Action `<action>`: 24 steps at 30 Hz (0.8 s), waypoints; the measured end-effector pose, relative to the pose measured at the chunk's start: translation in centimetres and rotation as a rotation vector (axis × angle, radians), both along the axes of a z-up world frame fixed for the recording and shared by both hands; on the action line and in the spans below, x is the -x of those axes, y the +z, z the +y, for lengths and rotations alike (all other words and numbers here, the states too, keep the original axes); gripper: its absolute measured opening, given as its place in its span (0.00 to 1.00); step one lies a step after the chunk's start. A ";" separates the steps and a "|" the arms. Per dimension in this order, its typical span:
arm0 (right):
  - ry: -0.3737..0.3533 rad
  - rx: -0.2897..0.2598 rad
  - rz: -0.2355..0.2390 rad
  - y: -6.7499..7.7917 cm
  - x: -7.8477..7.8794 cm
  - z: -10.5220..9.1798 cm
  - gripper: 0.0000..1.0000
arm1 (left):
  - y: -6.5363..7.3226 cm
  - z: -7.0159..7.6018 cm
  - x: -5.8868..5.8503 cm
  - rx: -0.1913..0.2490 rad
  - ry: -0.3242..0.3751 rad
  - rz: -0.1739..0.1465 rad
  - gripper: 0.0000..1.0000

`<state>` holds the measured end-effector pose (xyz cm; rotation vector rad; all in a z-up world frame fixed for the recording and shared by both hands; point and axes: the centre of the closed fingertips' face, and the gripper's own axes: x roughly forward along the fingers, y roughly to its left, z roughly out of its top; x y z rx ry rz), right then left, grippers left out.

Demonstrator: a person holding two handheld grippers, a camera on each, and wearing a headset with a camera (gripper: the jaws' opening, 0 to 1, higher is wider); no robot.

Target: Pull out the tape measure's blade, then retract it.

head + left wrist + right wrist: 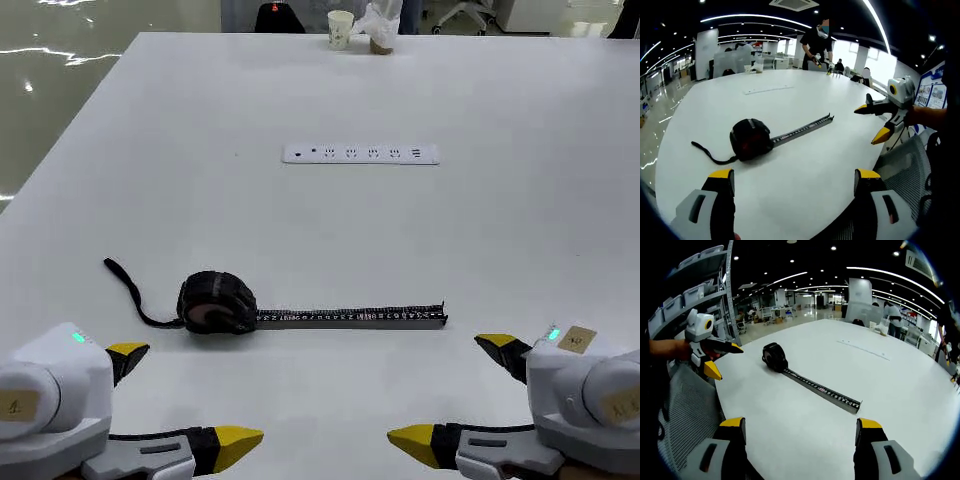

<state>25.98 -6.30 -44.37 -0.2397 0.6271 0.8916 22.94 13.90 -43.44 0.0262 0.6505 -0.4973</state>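
Nearest to us, at the bottom of the head view, we see the left gripper [185,393] and the right gripper [452,390], one at each lower corner above the white table [520,230]. Both have their yellow-tipped fingers [232,438] spread wide apart, and nothing is between them; in each gripper view the two fingers rise from the bottom with only bare table in the gap. Neither gripper touches the tape measure [215,302]. Its black case lies on the table a little beyond the left gripper, to the left of the middle. From the case the blade [350,317] lies drawn out flat on the table and runs to the right, and its end hook comes to rest just beyond the right gripper, apart from it. A thin black strap [130,290] curves away from the left side of the case. Farther back, well apart from the tape measure, a white power strip [361,154] lies across the middle of the table, and at the far edge stands a paper cup [341,28].
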 end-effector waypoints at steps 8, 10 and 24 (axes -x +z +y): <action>-0.054 -0.040 -0.002 0.7 1.2 1.1 0.94 | 0.2 -0.6 0.8 0.025 0.034 -0.011 0.99; -0.064 -0.047 -0.009 0.9 1.3 1.1 0.95 | 0.2 -0.6 0.9 0.028 0.039 -0.013 0.99; -0.166 -0.101 -0.014 2.2 2.3 1.6 0.98 | 1.0 -0.6 1.8 0.041 0.118 -0.039 0.99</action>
